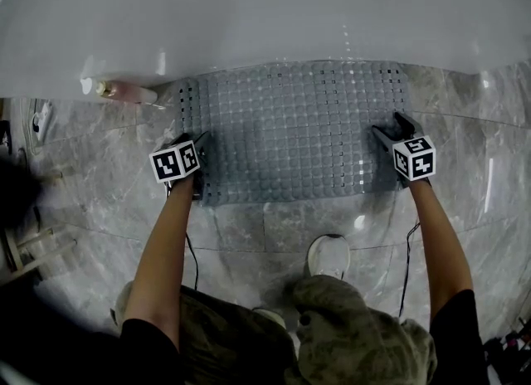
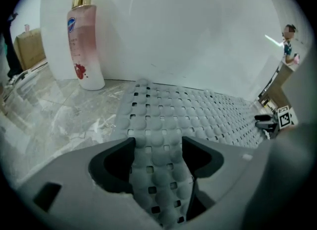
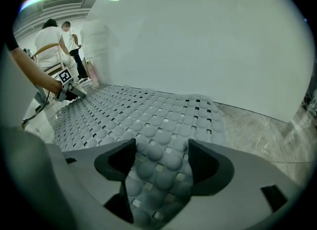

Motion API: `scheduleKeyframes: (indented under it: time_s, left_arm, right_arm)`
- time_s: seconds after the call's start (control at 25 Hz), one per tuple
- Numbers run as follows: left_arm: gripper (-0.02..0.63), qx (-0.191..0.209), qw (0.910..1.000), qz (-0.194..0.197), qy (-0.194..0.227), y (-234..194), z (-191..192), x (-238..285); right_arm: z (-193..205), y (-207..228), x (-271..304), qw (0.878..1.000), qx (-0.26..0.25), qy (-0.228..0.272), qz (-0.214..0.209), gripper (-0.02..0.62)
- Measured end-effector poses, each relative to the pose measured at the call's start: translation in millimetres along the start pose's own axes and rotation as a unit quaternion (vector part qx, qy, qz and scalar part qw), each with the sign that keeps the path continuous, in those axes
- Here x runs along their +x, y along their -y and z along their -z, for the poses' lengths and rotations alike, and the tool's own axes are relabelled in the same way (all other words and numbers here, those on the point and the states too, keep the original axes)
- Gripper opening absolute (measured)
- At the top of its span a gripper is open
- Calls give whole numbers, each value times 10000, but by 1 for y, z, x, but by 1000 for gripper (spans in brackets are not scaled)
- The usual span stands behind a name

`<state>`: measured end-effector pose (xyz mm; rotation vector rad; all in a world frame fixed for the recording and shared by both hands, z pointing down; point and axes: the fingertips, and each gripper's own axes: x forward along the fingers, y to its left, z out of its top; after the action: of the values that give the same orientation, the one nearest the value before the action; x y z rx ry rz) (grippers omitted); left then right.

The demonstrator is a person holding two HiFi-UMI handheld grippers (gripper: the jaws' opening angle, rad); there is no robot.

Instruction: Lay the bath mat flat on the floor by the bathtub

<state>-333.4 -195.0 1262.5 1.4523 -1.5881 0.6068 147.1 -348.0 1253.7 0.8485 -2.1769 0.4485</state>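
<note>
Mat (image 1: 290, 126), down on the floor (image 1: 91, 159) and spread flat, long side snug against the foot of the tub (image 1: 249, 10). Looked put there to catch feet stepping out, and taken by both short ends so as to be stretched without creases. Was flanked at the left end by left tongs (image 2: 158, 149): jaws apart, a strip of the bumpy edge between them, slightly raised, with no plain squeeze on it. Was met at the right end by right tongs (image 3: 161, 157): jaws spread to their widest, edge lying between the pads but not pinched. Read as let go rather than gripped, with the laying as good as done, judging by the flat lie alone. Showed a slight hump near the right far corner in the right gripper view, likely to settle if left alone. Nearby: pink bottle (image 2: 85, 45) upright on the floor near the left far corner, close against the tub, apart from the mat. Nearer the body, a white shoe (image 1: 329, 255) on bare tiles short of the near edge, and a cable (image 1: 406, 267) hanging by the right arm. Farther off, two people (image 3: 49, 40) standing beyond the left end, and a cardboard box (image 2: 29, 48) past the bottle. Found nothing lying on the mat or against its edges, as far as could be seen.
</note>
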Motion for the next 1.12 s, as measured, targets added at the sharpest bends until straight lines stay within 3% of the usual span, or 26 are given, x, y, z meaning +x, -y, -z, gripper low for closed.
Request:
scheduleKeyframes:
  time_s: [0.28, 0.44, 0.76, 1.12]
  left_arm:
    - [313, 360, 9993, -71, -7, 2, 0, 2]
    - [314, 364, 9993, -21, -43, 0, -2, 4]
    - [301, 286, 9996, -57, 62, -2, -6, 3]
    - [310, 1292, 9915, 2, 141, -2, -38, -24]
  right_arm:
    - [3, 2, -6, 9993, 128, 281, 201, 292]
    - [5, 2, -8, 9983, 229, 410, 353, 291]
    - [5, 2, -6, 9988, 299, 276, 263, 292]
    - [-28, -16, -39, 9985, 77, 534, 92, 293]
